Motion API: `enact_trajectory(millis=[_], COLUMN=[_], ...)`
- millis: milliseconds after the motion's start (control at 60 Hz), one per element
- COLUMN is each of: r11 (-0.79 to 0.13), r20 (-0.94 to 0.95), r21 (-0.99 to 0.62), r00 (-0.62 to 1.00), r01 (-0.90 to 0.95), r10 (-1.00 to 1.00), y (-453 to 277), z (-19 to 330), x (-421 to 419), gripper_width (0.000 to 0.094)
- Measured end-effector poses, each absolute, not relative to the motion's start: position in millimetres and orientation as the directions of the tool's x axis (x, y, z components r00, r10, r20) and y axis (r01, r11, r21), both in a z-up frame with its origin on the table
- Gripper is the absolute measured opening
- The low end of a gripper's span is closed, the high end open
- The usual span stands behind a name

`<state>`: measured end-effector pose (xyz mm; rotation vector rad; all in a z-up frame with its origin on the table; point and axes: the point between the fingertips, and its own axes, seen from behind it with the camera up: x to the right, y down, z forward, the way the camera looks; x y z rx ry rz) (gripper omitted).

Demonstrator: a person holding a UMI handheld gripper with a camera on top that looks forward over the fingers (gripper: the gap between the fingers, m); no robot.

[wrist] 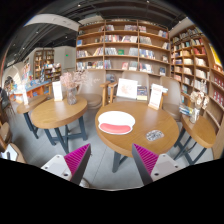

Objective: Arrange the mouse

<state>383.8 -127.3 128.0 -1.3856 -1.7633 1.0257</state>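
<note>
A round wooden table [130, 140] stands just ahead of my fingers. On it lies a white oval mat with a red centre [116, 122]. To its right is a small grey patterned object [155, 134], possibly the mouse; I cannot tell for sure. My gripper [112, 156] is held in the air short of the table, above the grey floor. Its fingers [76, 160] with magenta pads stand wide apart with nothing between them.
A second round table [58, 110] stands to the left and a third [203, 128] to the right. White signs [127, 88] stand at the far edge of the central table. Bookshelves [120, 50] line the back wall. Grey floor [100, 170] lies below the fingers.
</note>
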Motion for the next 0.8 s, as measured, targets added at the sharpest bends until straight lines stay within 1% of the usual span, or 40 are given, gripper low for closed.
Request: enact_trajectory(millis=[133,167,400,600,800], r11=[0.103,0.096,0.036,0.022,0.000], r20=[0.034,0.035,0.044,0.069,0.058], r21=[-0.873,-0.871,-0.848,-0.831,-0.812], r00=[-0.152,-0.134,0.001,0.065,0.080], r01=[0.476,0.481,0.528,0.555,0.584], r10=[0.988,0.990,0.999,0.996,0.995], y=[-102.5,-77.0,-6.7,28.4,46.1], z=[120.9,112.5,82.9,56.8,29.1], x=[374.6,363.5,341.6,302.9,255.6], gripper_width=[0.0857,0.0858,0.0852,0.0855,0.0851])
